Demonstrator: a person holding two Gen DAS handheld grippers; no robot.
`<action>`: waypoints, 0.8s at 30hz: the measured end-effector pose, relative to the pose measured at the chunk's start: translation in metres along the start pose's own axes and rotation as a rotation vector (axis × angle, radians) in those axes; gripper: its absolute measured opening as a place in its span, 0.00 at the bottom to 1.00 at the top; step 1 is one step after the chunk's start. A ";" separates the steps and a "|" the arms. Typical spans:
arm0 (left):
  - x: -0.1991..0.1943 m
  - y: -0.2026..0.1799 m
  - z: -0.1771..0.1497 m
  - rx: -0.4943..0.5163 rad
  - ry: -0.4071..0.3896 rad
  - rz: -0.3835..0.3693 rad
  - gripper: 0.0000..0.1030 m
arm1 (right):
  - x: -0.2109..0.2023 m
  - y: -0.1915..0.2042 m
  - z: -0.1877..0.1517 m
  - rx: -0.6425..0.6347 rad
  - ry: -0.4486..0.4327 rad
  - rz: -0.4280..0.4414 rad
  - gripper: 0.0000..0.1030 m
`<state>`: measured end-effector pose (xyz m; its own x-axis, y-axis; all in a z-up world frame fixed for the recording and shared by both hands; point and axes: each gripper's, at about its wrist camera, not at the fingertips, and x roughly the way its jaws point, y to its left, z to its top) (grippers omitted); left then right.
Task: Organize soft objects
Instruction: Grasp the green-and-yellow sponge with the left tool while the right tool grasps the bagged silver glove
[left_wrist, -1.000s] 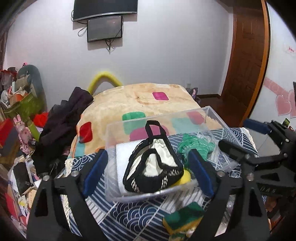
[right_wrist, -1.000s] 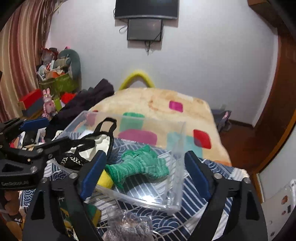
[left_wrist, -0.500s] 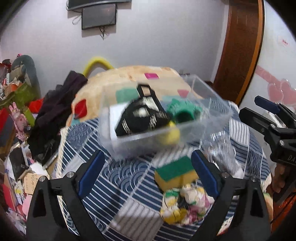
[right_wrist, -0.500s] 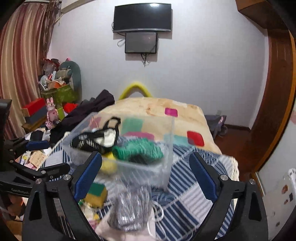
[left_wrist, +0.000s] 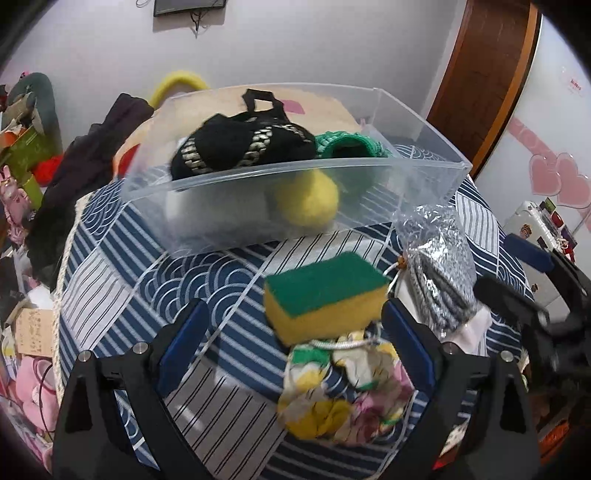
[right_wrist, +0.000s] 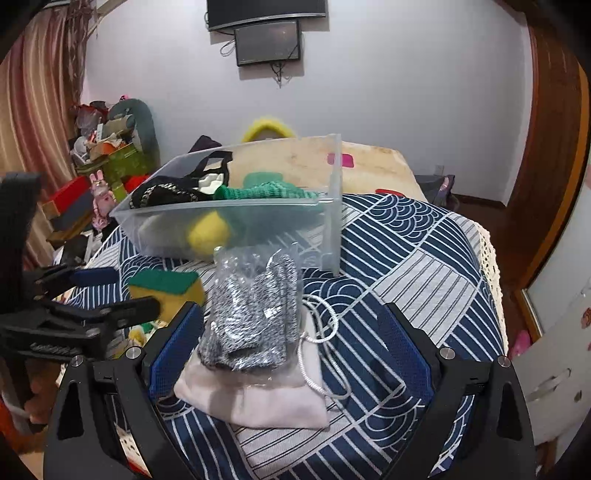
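A: Left view: the left gripper (left_wrist: 291, 345) gapes wide and empty around the sponge (left_wrist: 325, 295), beside the clear bin (left_wrist: 295, 206). A crooked squeeze could flick it away.

B: Right view: the right gripper (right_wrist: 286, 347), wide and empty, frames the bagged gloves (right_wrist: 255, 314); slick plastic may slip.

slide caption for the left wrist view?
Open left gripper hovers by a green-and-yellow sponge, clear bin of soft items behind.
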<state>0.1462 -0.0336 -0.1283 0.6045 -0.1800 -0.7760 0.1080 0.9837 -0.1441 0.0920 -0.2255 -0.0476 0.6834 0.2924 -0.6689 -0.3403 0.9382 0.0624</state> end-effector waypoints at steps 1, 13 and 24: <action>0.003 -0.002 0.002 0.003 -0.006 -0.001 0.93 | -0.001 0.001 -0.001 -0.006 -0.003 0.004 0.91; 0.029 -0.010 0.008 0.043 0.024 -0.045 0.70 | 0.008 0.005 -0.012 -0.020 0.050 0.072 0.64; -0.006 -0.008 -0.010 0.082 -0.058 0.038 0.68 | 0.020 0.014 -0.019 -0.060 0.099 0.129 0.33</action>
<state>0.1338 -0.0405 -0.1290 0.6536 -0.1445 -0.7429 0.1473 0.9871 -0.0625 0.0883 -0.2101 -0.0744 0.5656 0.3871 -0.7282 -0.4609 0.8806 0.1100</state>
